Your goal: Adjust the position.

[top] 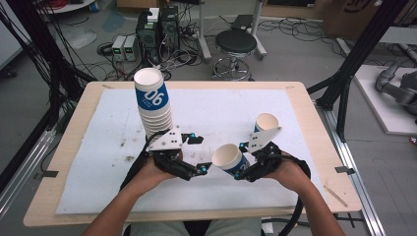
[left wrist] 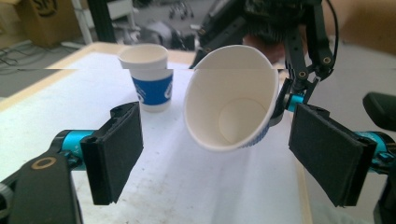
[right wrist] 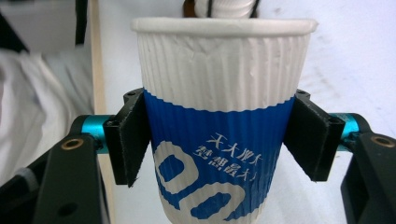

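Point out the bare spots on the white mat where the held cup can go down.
Free: the mat between the cup stack and the standing cup, and left of the stack. Crowded: the near middle, around the left claw and right claw gripping the held cup.

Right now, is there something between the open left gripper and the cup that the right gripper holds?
Nothing visible. The left gripper is open, and the held cup faces it with its mouth; only bare white mat lies between them.

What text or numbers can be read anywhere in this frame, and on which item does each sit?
"06": blue band of the top cup in the cup stack.
Large white "0" figures, cut off: blue band of the held cup, clamped in the right claw.
White characters on that band: too soft to read.
Standing cup: print blurred.
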Motion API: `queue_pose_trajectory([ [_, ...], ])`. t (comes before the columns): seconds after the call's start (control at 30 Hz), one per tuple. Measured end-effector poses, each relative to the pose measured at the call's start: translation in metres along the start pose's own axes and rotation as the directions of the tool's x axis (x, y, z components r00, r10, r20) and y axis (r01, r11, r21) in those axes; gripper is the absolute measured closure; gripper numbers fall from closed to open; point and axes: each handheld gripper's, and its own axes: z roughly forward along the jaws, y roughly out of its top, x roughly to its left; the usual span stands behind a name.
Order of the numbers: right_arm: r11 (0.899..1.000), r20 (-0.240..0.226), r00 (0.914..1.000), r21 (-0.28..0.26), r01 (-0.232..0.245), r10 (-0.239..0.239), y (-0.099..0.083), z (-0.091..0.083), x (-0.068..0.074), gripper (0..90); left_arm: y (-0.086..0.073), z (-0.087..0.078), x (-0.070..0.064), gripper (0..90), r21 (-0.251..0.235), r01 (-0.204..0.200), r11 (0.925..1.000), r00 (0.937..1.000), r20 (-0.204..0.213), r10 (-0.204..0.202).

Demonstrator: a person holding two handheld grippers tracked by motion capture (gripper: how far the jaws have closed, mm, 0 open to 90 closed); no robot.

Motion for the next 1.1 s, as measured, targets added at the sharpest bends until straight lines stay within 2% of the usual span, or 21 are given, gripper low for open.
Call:
queue_pose_trajectory([
  [0.07, 0.998, 0.012, 0.9995, -0.055, -0.028, 0.029, -0.007, -0.004, 0.000, 29.5, -0.003, -0.004, 0.000, 17.7, -0.032, 0.009, 0.9994, 0.9999, -0.012, -0.010],
  [0.2, 0.987, 0.039, 0.9965, -0.145, -0.067, 0.073, -0.020, -0.009, -0.001, 29.5, -0.007, -0.011, -0.001, 17.7, -0.060, 0.014, 0.9981, 0.9993, -0.034, -0.016],
  [0.43, 0.966, 0.078, 0.9882, -0.235, -0.111, 0.132, -0.038, -0.011, -0.001, 29.5, -0.014, -0.027, -0.008, 18.6, -0.085, 0.008, 0.9963, 0.9987, -0.049, -0.012],
  [0.7, 0.950, 0.110, 0.9786, -0.282, -0.137, 0.174, -0.050, -0.010, -0.002, 29.5, -0.026, -0.061, -0.016, 19.0, -0.105, 0.003, 0.9945, 0.9949, -0.100, -0.013],
  [0.87, 0.947, 0.136, 0.9735, -0.291, -0.138, 0.184, -0.053, -0.013, -0.003, 29.4, -0.037, -0.088, -0.017, 19.0, -0.116, 0.009, 0.9933, 0.9894, -0.143, -0.025],
  [0.93, 0.944, 0.143, 0.9719, -0.301, -0.137, 0.187, -0.053, -0.014, -0.003, 29.4, -0.040, -0.097, -0.018, 19.0, -0.110, 0.003, 0.9939, 0.9876, -0.156, -0.020],
  [1.1, 0.944, 0.159, 0.9688, -0.302, -0.136, 0.190, -0.053, -0.016, -0.003, 29.4, -0.046, -0.119, -0.017, 19.0, -0.122, -0.009, 0.9925, 0.9820, -0.188, -0.014],
])
